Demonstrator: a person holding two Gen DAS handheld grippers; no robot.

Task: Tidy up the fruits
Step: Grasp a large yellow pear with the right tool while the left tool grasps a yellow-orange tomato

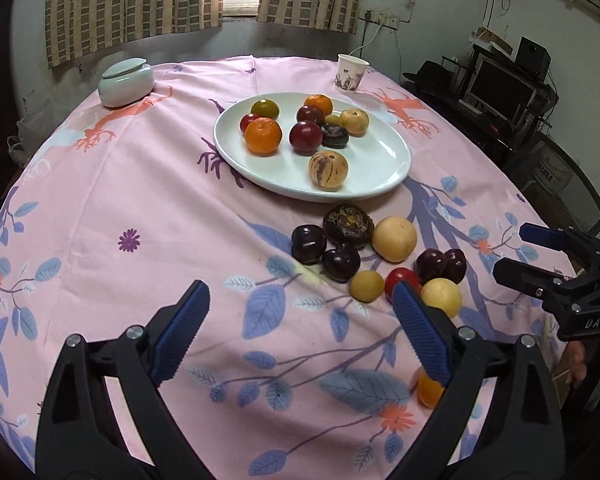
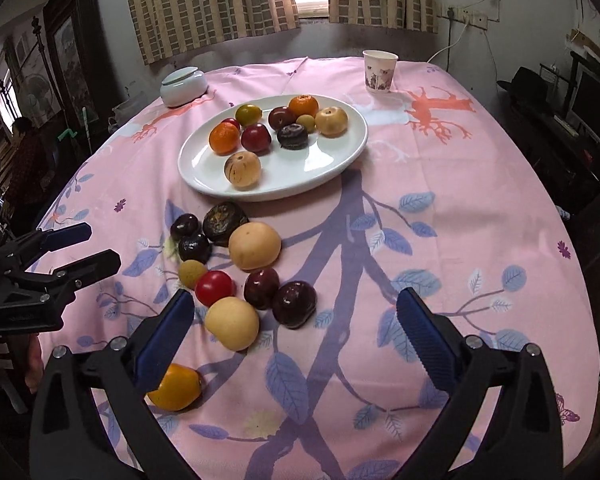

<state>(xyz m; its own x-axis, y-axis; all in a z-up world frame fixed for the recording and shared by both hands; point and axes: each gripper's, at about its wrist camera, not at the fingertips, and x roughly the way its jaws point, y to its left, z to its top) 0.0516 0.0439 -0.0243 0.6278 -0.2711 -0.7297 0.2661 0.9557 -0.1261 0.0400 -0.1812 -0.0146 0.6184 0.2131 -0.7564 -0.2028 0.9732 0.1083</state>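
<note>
A white oval plate [image 1: 384, 168] [image 2: 332, 156] sits mid-table and carries several fruits, among them oranges, red plums and a striped yellow melon [image 1: 328, 170] [image 2: 243, 169]. In front of it, loose on the pink cloth, lie dark plums [image 1: 309, 245], a large yellow fruit [image 1: 394, 239] [image 2: 255, 246], a red tomato [image 2: 214, 288] and a pale fruit [image 2: 232, 328]. An orange fruit [image 2: 176, 386] [image 1: 428, 390] rests nearest the front edge. My left gripper [image 1: 300, 328] is open and holds nothing. My right gripper [image 2: 296, 332] is open above the cloth, also with nothing in it.
A pale lidded ceramic jar [image 1: 126, 82] [image 2: 183, 86] stands at the far left of the table. A paper cup [image 1: 352, 73] [image 2: 379, 71] stands at the far right. Curtains and a window lie behind; shelves with a monitor [image 1: 500, 88] are off to the right.
</note>
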